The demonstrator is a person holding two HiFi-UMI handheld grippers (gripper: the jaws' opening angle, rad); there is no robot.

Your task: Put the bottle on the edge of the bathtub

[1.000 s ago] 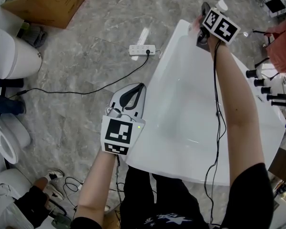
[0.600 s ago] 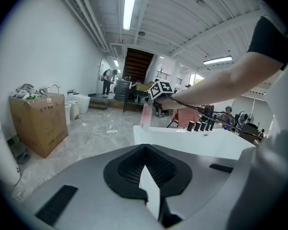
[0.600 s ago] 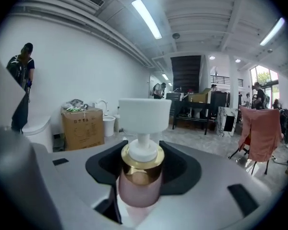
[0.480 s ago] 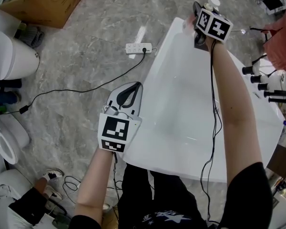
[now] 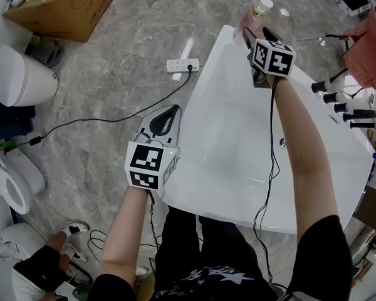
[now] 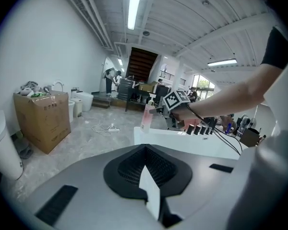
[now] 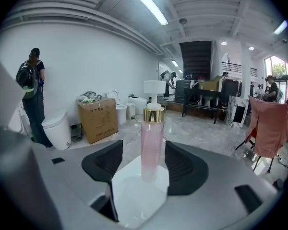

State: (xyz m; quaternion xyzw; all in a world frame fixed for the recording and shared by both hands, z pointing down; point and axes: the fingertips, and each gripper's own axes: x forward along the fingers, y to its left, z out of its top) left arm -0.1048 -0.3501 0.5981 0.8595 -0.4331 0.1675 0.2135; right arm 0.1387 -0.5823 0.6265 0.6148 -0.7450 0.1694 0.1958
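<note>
Bottle (image 7: pixel 152 143) on bathtub (image 5: pixel 197 102) edge, right hand-held gripper (image 7: pixel 145 169) just opened around it, left hand-held gripper (image 6: pixel 145 153) closed

Glossy bathtub (image 5: pixel 233 132), translucent pink bottle (image 7: pixel 152 147)

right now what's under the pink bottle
The pink bottle stands upright on the white bathtub edge. The patch right beneath its base is covered by the bottle itself.
</note>
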